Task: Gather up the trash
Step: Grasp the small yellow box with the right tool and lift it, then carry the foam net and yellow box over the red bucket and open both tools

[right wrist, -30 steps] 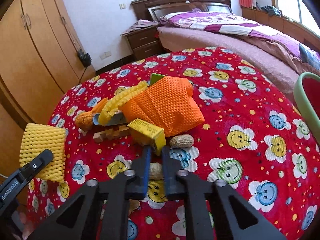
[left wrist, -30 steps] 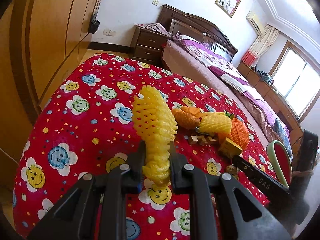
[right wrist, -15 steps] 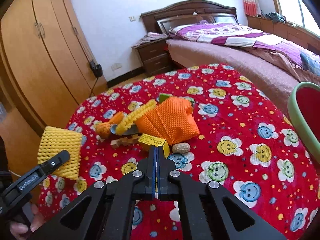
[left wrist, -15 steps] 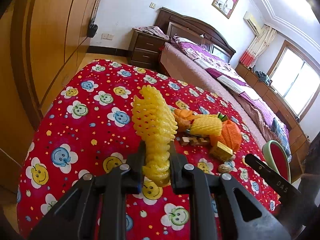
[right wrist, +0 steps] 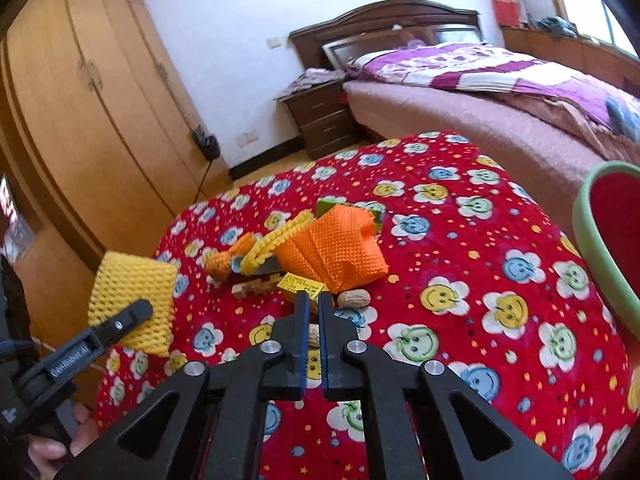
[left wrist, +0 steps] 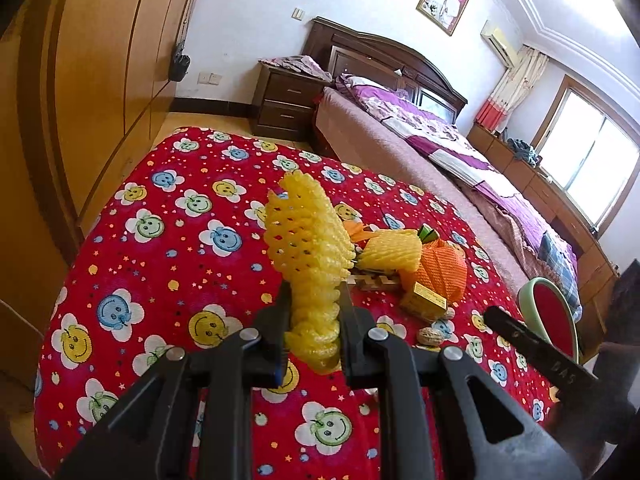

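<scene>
Carry yellow foam fruit net, clamped in left gripper, toward green-rimmed red bin at 3 o'clock; right gripper nearly closed, contents indiscernible.

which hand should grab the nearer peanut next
Right. The right tool looks empty, jaws barely apart, and the peanut shows straight ahead through the gap between them. The left tool is shut on the foam net, so it is busy.

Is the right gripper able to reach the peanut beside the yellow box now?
Probably yes: the peanut lies uncovered just ahead of the right gripper, with nothing between them, but its jaws look almost closed.
</scene>
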